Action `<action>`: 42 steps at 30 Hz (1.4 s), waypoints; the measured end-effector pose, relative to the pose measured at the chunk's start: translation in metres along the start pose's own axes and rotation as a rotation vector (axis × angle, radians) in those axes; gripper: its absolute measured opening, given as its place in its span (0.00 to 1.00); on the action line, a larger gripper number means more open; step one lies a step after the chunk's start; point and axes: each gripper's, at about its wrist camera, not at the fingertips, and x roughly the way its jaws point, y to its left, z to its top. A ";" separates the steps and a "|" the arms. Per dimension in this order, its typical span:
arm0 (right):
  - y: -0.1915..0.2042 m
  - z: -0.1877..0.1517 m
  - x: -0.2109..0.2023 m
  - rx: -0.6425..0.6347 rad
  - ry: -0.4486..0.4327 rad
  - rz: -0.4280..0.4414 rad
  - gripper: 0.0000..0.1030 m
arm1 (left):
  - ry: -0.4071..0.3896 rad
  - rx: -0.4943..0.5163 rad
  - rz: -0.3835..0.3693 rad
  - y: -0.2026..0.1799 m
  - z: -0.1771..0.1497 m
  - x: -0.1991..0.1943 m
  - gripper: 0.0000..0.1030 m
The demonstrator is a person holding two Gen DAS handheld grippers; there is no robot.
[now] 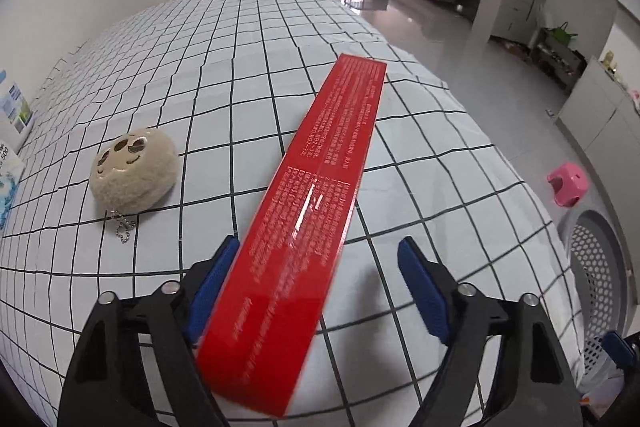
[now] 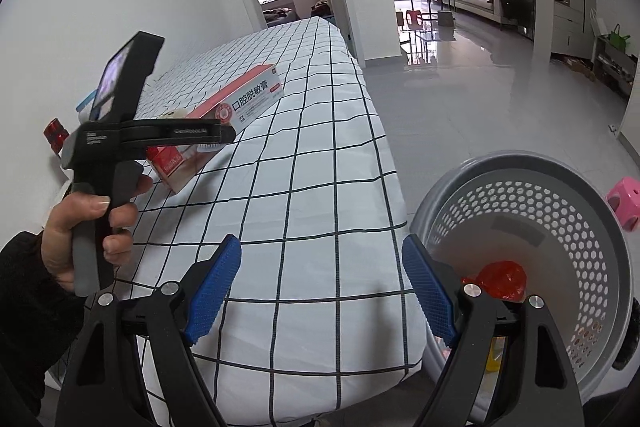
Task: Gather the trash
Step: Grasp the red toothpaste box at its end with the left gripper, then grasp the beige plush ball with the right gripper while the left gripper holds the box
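Left gripper (image 1: 316,291) is standing spread wide around the near end of the red toothpaste box (image 1: 308,211) — left pad against the box's edge, right pad well clear, so nothing is clamped. From the right wrist view the box is sitting propped, near end raised, far end on the checked tablecloth (image 2: 304,195). Right gripper (image 2: 322,291) is hanging released and empty at the table's edge, just beside the grey perforated basket (image 2: 560,211), which is already holding a red crumpled wrapper (image 2: 504,277). A plush keychain (image 1: 134,173) is lying left of the box.

Step in hand, as judged: grasping the box. Next move is calling for closing the jaws across its width, then carrying it right — over the basket rim.
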 end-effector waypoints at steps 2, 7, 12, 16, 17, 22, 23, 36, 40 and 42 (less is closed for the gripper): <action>0.000 0.000 0.000 0.001 0.000 -0.001 0.77 | 0.009 0.000 0.001 -0.002 0.000 0.004 0.62; -0.001 -0.001 -0.001 0.005 0.001 -0.003 0.77 | 0.015 0.007 0.007 -0.004 -0.005 0.010 0.40; 0.003 0.000 0.001 -0.001 0.004 -0.005 0.77 | 0.006 0.007 -0.018 -0.002 -0.011 0.006 0.33; 0.004 0.002 0.004 -0.009 0.008 -0.009 0.77 | -0.017 -0.008 -0.030 0.004 -0.019 -0.005 0.33; 0.006 0.002 0.005 -0.011 0.008 -0.009 0.77 | -0.026 -0.008 -0.031 0.006 -0.020 -0.009 0.33; 0.018 0.007 0.013 -0.026 0.016 0.010 0.77 | -0.114 -0.006 -0.016 0.024 -0.027 -0.046 0.33; 0.021 0.008 0.016 -0.031 0.020 0.018 0.77 | -0.134 -0.010 -0.012 0.030 -0.030 -0.055 0.33; 0.109 0.067 0.078 -0.159 0.062 0.158 0.77 | -0.276 -0.108 0.129 0.125 -0.072 -0.128 0.33; 0.147 0.085 0.107 -0.215 0.070 0.188 0.77 | -0.290 -0.153 0.159 0.151 -0.085 -0.137 0.33; 0.168 0.095 0.128 -0.244 0.092 0.204 0.77 | -0.293 -0.174 0.176 0.162 -0.091 -0.139 0.33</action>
